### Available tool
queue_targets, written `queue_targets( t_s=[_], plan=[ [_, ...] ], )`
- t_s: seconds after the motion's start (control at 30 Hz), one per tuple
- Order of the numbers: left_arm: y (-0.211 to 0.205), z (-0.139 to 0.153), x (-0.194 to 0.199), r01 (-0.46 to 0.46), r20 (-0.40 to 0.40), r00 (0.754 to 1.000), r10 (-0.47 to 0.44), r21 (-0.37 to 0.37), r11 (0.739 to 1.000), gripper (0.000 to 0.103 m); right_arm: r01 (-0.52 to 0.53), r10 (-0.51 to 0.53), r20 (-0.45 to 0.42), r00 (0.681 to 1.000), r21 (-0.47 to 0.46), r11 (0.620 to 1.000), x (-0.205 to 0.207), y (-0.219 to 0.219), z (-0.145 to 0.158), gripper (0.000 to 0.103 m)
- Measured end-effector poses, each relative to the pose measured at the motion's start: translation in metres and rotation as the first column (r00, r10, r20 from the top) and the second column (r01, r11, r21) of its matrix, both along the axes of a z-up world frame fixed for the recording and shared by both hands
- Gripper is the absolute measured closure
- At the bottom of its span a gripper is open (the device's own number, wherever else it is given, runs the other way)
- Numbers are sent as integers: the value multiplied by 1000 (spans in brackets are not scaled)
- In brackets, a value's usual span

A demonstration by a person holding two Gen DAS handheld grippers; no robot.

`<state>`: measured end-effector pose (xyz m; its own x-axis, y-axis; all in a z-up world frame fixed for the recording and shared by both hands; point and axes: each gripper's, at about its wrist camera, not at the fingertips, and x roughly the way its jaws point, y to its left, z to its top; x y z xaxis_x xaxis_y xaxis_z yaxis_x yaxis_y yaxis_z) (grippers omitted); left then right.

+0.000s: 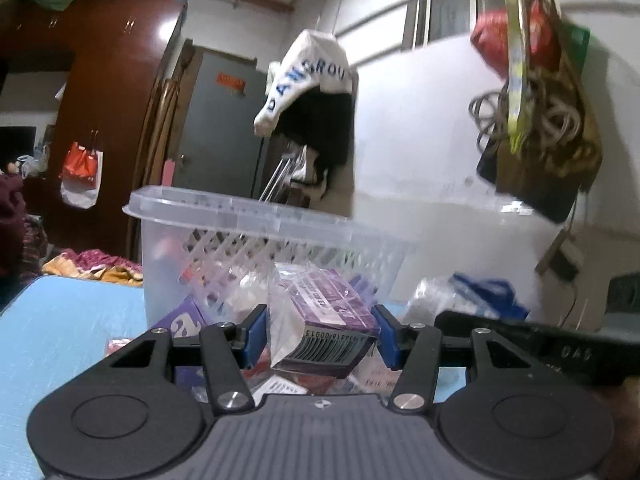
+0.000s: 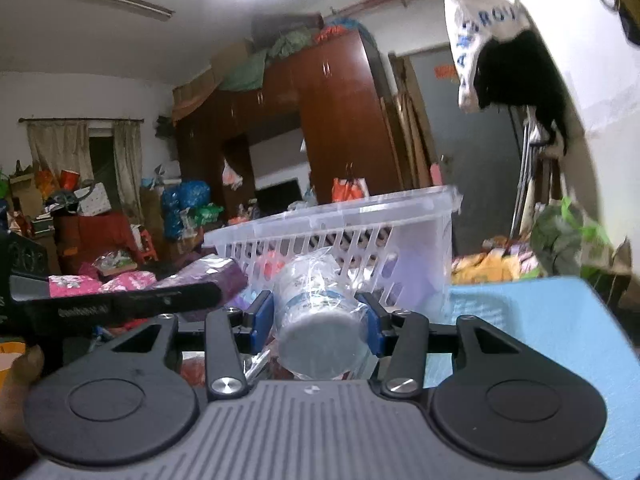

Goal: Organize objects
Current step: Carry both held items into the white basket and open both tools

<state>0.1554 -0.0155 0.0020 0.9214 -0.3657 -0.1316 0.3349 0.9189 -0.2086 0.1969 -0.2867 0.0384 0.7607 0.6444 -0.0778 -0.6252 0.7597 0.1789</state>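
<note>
Left-hand view: a blue table surface (image 1: 60,320) at far left carries a clear plastic basket (image 1: 248,216) with slatted walls, its rim tilted; small packets lie inside it and at its foot. At centre, the left gripper (image 1: 318,336) has its blue pads pressed against both sides of a purple box (image 1: 328,320) wrapped in clear film, barcode end facing the camera, held tilted just in front of the basket. Further right lies a blue-and-clear plastic bag (image 1: 472,292), and the other tool's black body crosses the right edge. Right-hand view: the right gripper (image 2: 316,318) clamps a white cylindrical bottle (image 2: 316,312) in clear wrap, round end toward the camera, close before the basket (image 2: 360,216); the blue table (image 2: 560,320) extends to the right.
</note>
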Motion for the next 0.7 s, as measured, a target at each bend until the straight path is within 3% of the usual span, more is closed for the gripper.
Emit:
queue_targets(
  t_s=[0.13, 0.2, 0.27, 0.33, 0.4, 0.53, 0.57, 0.63, 0.7],
  plan=[
    [11, 17, -5, 14, 48, 999, -11, -60, 998, 45, 8, -10, 57, 998, 33, 999, -3, 2, 29, 53],
    [16, 43, -3, -14, 81, 996, 20, -69, 998, 45, 61, -57, 106, 993, -35, 998, 3, 18, 60, 53],
    [17, 73, 14, -41, 63, 997, 44, -56, 998, 45, 108, -94, 118, 989, -119, 987, 20, 38, 86, 53],
    [16, 96, 42, -95, 15, 995, 95, -12, 995, 45, 123, -108, 85, 991, -204, 971, 51, 58, 106, 53],
    [20, 107, 78, -114, -88, 990, 112, -16, 993, 45, 121, -115, 36, 993, -277, 953, 82, 76, 112, 53],
    [19, 103, 122, -122, -192, 973, 125, 27, 992, 43, 105, -120, -22, 992, -347, 932, 111, 95, 107, 50],
    [18, 101, 127, -129, -196, 971, 135, 43, 991, 36, 109, -121, -13, 993, -343, 933, 110, 96, 105, 45],
    [16, 98, 132, -130, -209, 968, 137, 50, 990, 18, 140, -141, 19, 990, -314, 939, 103, 91, 105, 7],
    [17, 97, 122, -123, -169, 977, 129, 41, 992, 17, 159, -144, 75, 987, -268, 950, 83, 79, 105, 2]
  ],
)
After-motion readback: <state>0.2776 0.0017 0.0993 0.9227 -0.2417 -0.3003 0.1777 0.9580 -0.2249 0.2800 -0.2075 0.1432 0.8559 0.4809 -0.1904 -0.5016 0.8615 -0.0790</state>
